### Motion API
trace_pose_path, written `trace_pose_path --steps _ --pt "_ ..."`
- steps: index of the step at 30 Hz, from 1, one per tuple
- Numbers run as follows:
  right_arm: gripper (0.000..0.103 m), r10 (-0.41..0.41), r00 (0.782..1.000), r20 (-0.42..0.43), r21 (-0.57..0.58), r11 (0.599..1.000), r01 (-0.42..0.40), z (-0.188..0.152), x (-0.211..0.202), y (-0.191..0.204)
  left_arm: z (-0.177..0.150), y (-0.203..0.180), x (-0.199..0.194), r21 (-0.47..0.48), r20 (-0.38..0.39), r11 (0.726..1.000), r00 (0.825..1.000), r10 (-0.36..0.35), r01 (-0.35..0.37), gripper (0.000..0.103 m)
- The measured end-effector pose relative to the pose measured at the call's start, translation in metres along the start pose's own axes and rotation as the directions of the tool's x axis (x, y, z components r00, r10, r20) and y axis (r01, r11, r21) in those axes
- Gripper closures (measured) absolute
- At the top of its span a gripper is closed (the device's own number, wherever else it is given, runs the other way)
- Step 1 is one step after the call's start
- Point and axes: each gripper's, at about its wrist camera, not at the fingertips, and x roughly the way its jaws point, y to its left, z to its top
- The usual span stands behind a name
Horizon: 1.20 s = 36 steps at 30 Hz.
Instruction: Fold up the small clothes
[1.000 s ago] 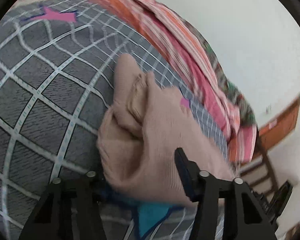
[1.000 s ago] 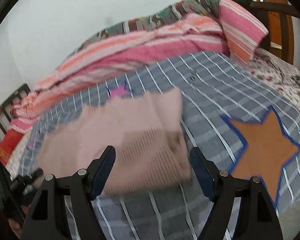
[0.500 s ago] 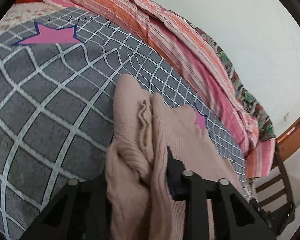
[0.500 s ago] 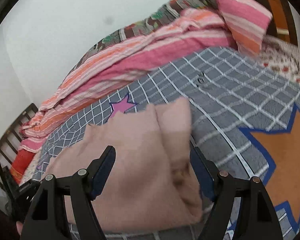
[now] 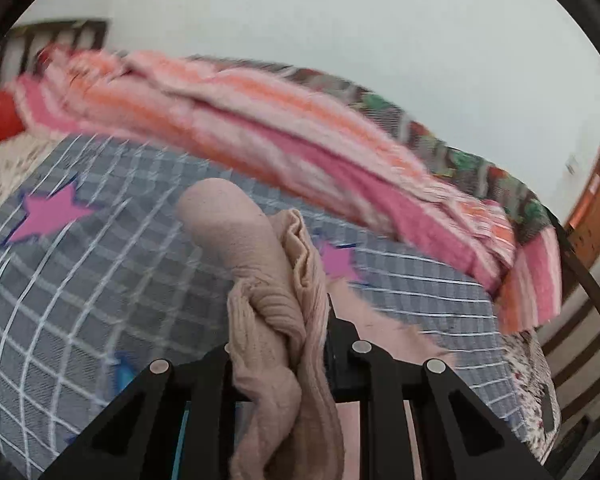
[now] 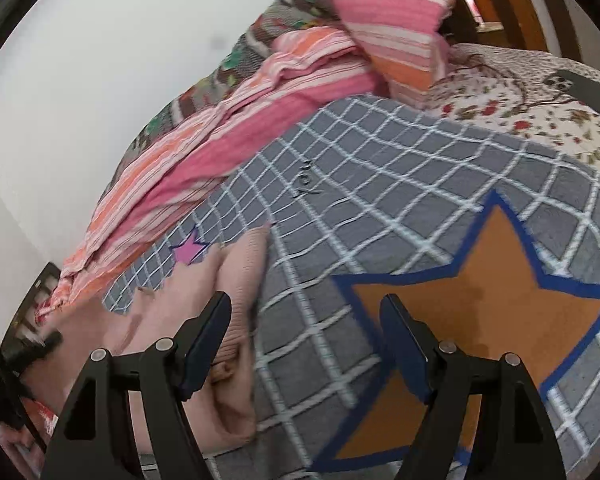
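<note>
My left gripper (image 5: 284, 344) is closing, clamped on the bunched beige ribbed knit garment (image 5: 276, 320) above the grey checked bedspread (image 5: 100, 280); my right gripper (image 6: 306, 344) gapes empty, garment at nine o'clock.

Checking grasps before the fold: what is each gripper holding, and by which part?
The left gripper, jaws closing, pinches a bunched ribbed edge of the beige knit garment. The right gripper is open and holds nothing.

Bedroom in a home. Bed (image 6: 500, 92) with floral sheet, covered by a grey checked blanket (image 6: 380, 184) bearing star patches. Rumpled pink-and-orange striped bedding (image 5: 300, 136) heaped along a plain white wall (image 5: 340, 12). Dark wooden slatted bed frame (image 5: 52, 36) at one end; a phone (image 6: 584, 86) lying on the sheet.
</note>
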Motion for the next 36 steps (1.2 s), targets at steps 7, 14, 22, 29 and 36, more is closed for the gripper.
trace_pose_path --steps 7,14,22,29,36 --pt "0.027 -0.064 0.997 0.054 0.104 0.993 0.058 0.012 -0.011 -0.040 -0.042 -0.114 0.031 0.128 -0.057 0.985 0.993 -0.106 0.112 0.085" --pt "0.027 -0.096 0.993 0.067 0.136 0.987 0.086 0.016 -0.015 -0.055 -0.120 -0.147 0.066 0.290 -0.159 0.950 0.985 -0.068 0.112 0.078" --pt "0.026 -0.056 0.998 0.014 0.048 0.997 0.055 0.011 -0.011 -0.031 -0.073 -0.107 0.039 0.172 -0.381 0.878 0.852 -0.359 0.446 0.046" --pt "0.026 0.130 0.992 -0.005 -0.013 0.991 -0.130 0.011 -0.017 0.009 -0.048 -0.046 0.021 0.223 -0.258 0.927 0.935 -0.243 0.302 0.039" --pt "0.026 0.241 0.966 -0.094 -0.060 0.967 -0.247 0.024 0.004 0.072 -0.020 0.007 0.064 0.174 -0.217 0.964 0.963 -0.162 0.201 0.039"
